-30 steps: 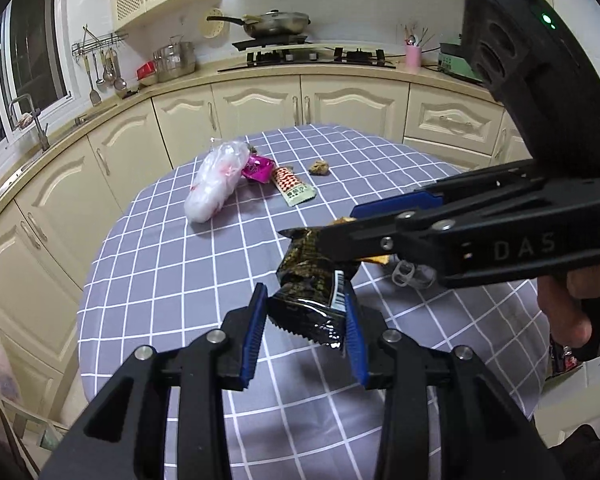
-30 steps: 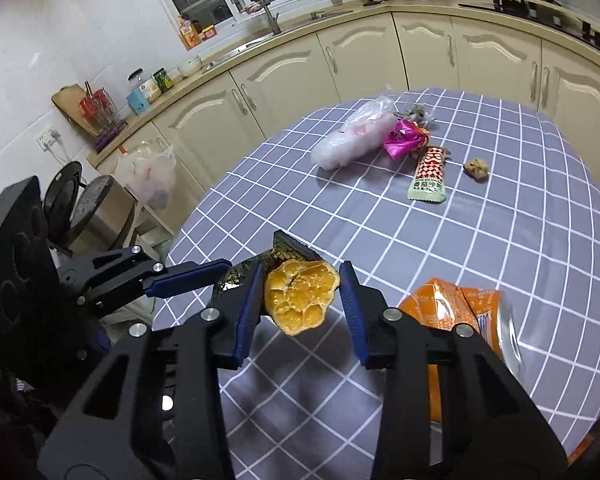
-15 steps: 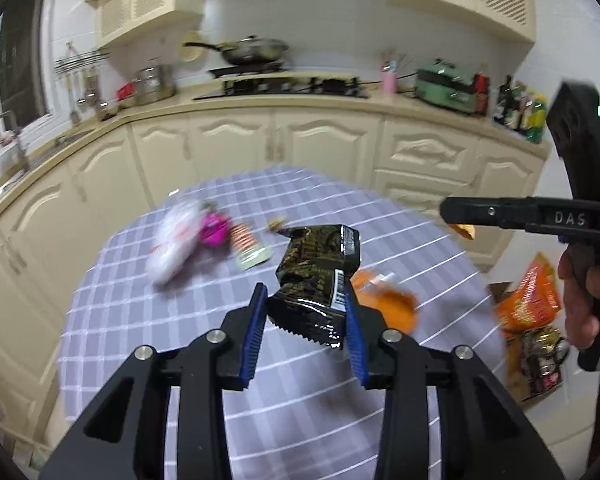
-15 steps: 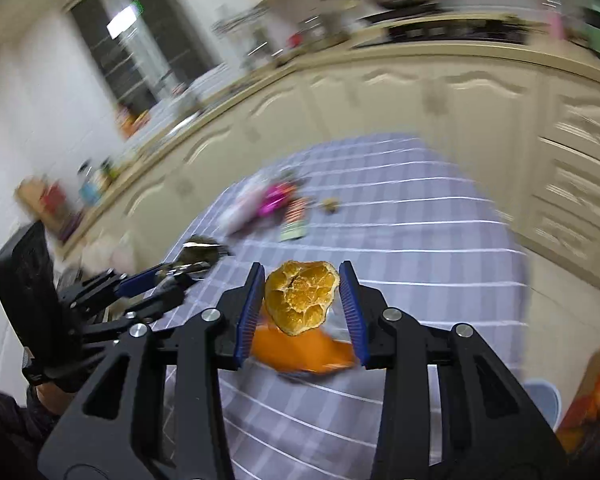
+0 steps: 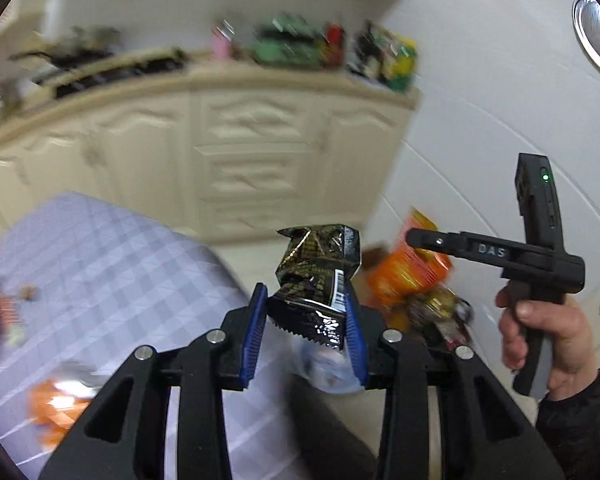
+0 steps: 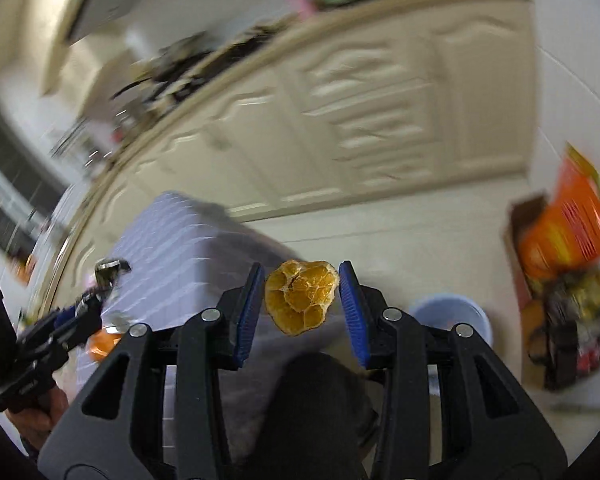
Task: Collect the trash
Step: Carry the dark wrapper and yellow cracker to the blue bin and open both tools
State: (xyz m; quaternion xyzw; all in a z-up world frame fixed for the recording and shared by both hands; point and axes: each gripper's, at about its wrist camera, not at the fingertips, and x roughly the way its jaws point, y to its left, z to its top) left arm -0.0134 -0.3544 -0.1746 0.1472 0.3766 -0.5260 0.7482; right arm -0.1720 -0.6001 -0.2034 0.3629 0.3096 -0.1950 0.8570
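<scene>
Right wrist view: peel (image 6: 300,300) pinched between right gripper (image 6: 302,306) jaws, bin (image 6: 452,312) just lower right. Left wrist view: wrapper (image 5: 318,288) clamped upright in left gripper (image 5: 306,330), pale bin rim glimpsed below, blurred.

Kitchen interior, motion-blurred. Cream cabinets (image 5: 256,152) with raised-panel doors and drawers ran under a beige countertop (image 5: 204,76) crowded with indistinct bottles. White tiled wall (image 5: 480,92) at right. Pale floor (image 6: 400,236). Round table in lilac checked cloth (image 5: 100,264).
</scene>
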